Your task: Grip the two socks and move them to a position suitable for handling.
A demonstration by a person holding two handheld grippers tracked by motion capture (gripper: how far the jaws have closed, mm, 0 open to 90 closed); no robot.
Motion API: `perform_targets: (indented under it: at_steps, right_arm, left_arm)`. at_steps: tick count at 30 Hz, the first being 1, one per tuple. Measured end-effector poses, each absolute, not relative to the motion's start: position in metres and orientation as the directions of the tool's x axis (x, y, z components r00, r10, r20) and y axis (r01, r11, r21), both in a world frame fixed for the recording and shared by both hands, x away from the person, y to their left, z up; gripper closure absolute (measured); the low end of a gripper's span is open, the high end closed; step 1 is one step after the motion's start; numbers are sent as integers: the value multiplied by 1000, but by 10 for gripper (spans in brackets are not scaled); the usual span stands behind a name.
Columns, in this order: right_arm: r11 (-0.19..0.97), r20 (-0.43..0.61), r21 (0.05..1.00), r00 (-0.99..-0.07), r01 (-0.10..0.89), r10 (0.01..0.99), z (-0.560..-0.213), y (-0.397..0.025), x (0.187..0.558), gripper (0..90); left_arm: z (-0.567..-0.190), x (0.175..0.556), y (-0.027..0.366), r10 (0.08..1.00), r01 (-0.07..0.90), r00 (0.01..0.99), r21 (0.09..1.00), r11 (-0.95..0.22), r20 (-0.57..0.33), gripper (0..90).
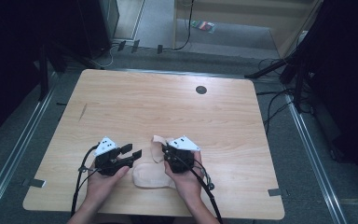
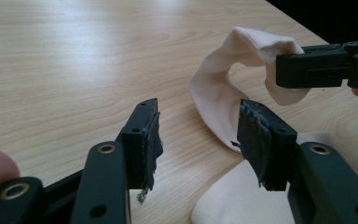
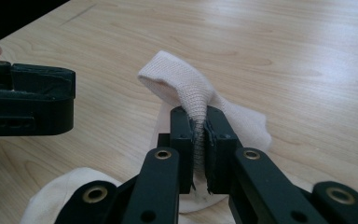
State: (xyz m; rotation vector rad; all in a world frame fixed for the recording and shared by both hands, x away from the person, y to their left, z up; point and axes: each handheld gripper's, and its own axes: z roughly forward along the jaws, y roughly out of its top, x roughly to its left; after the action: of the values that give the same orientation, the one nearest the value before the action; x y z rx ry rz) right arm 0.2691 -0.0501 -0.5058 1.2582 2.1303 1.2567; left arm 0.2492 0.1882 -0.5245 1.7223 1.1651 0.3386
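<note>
Your right gripper has its jaws clamped on the cuff end of the cream sock. In the right gripper view a fold of the ribbed fabric is pinched between the two pads and rises in a loop above them, lifted clear of the surface. The rest of the sock lies flat on the wood below and toward you, close to the near edge of the surface and roughly midway along it, between your two hands.

Your left gripper has its jaws spread apart and holds nothing. In the left gripper view the gap between the pads frames the hanging band of the sock, which stands just beyond the jaws; you cannot tell from here whether the right-hand pad brushes the fabric. The foot of the sock lies under the jaw on that side. The other gripper shows at the upper right of that view, gripping the raised cuff.

From above, the two grippers sit side by side near the near edge, the left one pointing across toward the right one, with the lifted cuff between their tips. Your left hand and right hand each wrap the body of a gripper, and a black cable trails back from the right one toward you. Farther away, near the far edge, there is a small dark round spot in the wood.
</note>
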Motion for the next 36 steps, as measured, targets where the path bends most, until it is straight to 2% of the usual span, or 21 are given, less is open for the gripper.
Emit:
perform_targets:
  at_steps: [5,8,12,14,17,23,25,27,28,29,31,33,36]
  right_arm:
    - [203,139,826,-540,526,830,-512,-45,272,835]
    - [156,195,817,-521,555,831,-511,-50,279,838]
    - [106,239,821,-508,560,828,-503,-61,285,840]
    - [88,251,824,-500,560,829,-499,-66,286,840]
    - [69,268,829,-503,555,822,-493,-71,286,840]
    - [79,265,834,-522,545,811,-489,-71,283,840]
    - [80,267,836,-529,543,805,-488,-72,282,839]
    - [79,271,838,-537,540,799,-485,-73,280,839]
    - [79,271,838,-537,540,799,-485,-73,280,839]
    - [81,268,841,-541,535,797,-484,-73,280,839]
    - [82,263,846,-545,528,796,-482,-74,278,839]
    - [95,231,857,-542,507,808,-480,-76,276,839]
    - [94,226,860,-540,502,811,-478,-78,275,839]
  left_arm:
    - [-527,252,189,826,569,489,820,-61,-279,523]
    - [-529,254,189,823,588,490,806,-68,-288,538]
    - [-532,260,184,819,616,489,783,-80,-301,482]
    - [-534,264,180,811,631,493,771,-85,-315,404]
    - [-536,272,164,791,644,523,755,-122,-318,344]
    - [-536,287,134,808,653,534,729,-206,-251,311]
    - [-538,295,127,830,672,515,702,-236,-213,364]
    - [-539,302,123,826,684,518,687,-246,-220,435]
    - [-538,304,122,827,688,515,683,-244,-224,435]
    - [-537,307,122,827,695,510,680,-234,-237,513]
    - [-534,309,127,807,709,507,679,-190,-303,744]
    - [-530,309,135,776,703,529,690,-175,-343,897]
    - [-524,304,145,776,678,550,708,-199,-309,900]
